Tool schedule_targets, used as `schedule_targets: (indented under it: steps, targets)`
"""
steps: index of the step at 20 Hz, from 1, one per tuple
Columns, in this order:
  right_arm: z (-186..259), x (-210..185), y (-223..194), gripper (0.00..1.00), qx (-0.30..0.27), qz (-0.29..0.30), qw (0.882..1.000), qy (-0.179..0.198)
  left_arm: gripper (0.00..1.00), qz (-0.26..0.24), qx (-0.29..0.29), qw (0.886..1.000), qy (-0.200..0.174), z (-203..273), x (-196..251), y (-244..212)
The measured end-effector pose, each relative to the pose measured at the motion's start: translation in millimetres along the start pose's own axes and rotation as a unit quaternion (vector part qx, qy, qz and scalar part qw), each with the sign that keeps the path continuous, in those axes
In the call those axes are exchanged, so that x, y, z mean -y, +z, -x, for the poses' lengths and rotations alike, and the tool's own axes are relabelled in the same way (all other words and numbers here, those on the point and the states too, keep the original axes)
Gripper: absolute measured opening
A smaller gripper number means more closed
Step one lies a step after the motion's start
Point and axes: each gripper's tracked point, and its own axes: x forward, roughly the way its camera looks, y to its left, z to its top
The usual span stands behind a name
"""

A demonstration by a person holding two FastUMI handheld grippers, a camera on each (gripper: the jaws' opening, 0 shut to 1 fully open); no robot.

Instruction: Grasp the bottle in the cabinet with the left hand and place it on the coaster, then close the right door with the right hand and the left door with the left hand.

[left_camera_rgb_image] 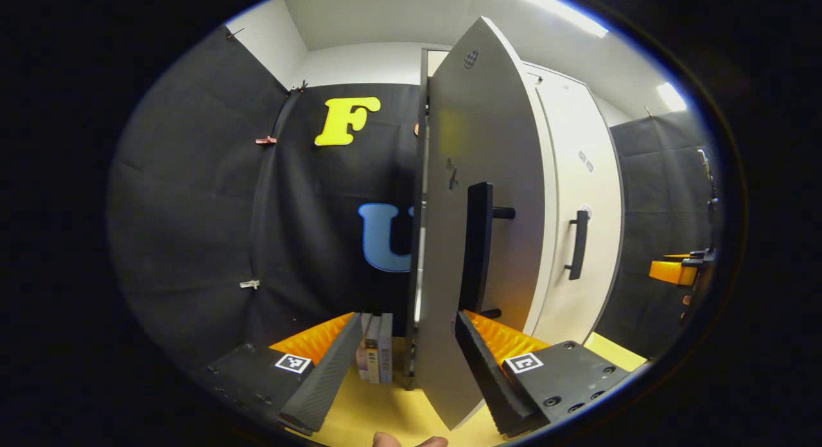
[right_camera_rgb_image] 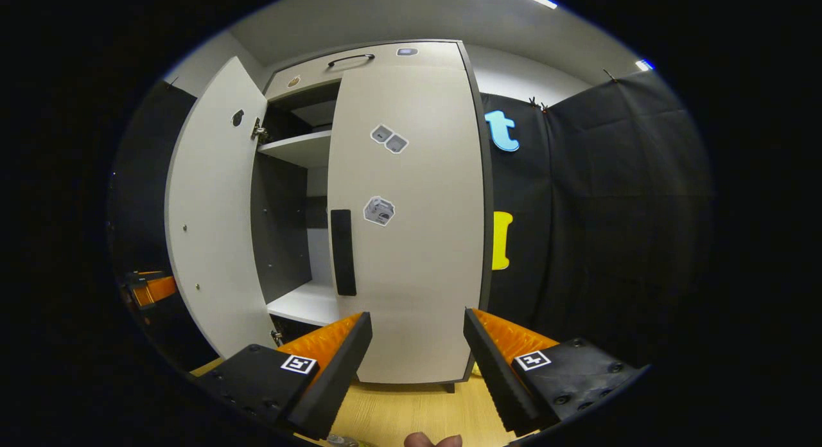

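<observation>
From the left gripper view I had the left door (left_camera_rgb_image: 488,177) edge-on and right ahead, swung well out from the cabinet (right_camera_rgb_image: 302,148), its tall face running top to bottom between my spread fingers. The left gripper (left_camera_rgb_image: 404,363) was open and empty, the door's lower edge sitting in the gap without either finger pressing on it. Its black handle (left_camera_rgb_image: 478,248) stood upright, just above the right-hand finger. The right door (right_camera_rgb_image: 411,228) looked closed already, flat to the cabinet front, and the right gripper (right_camera_rgb_image: 417,363) hung open in front of it, holding nothing. I could not make out the bottle or the coaster from where I sat. I judged the left door to be the step in hand: the left gripper was the nearer one, and the push had to go across the door's outer face, towards the cabinet opening.
</observation>
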Motion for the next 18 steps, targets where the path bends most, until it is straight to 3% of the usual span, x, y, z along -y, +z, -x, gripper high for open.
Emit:
schedule_targets:
  steps: [9,18]
  targets:
    - [7.5,25.1,5.7,0.96,-0.004,-0.017,1.0,0.011,0.95,0.005,0.013,0.999,-0.048,-47.5,81.2,0.7]
    - [-7.3,31.8,2.8,0.96,-0.012,-0.025,0.999,0.038,0.94,-0.036,0.019,0.998,-0.045,-88.4,115.3,3.5]
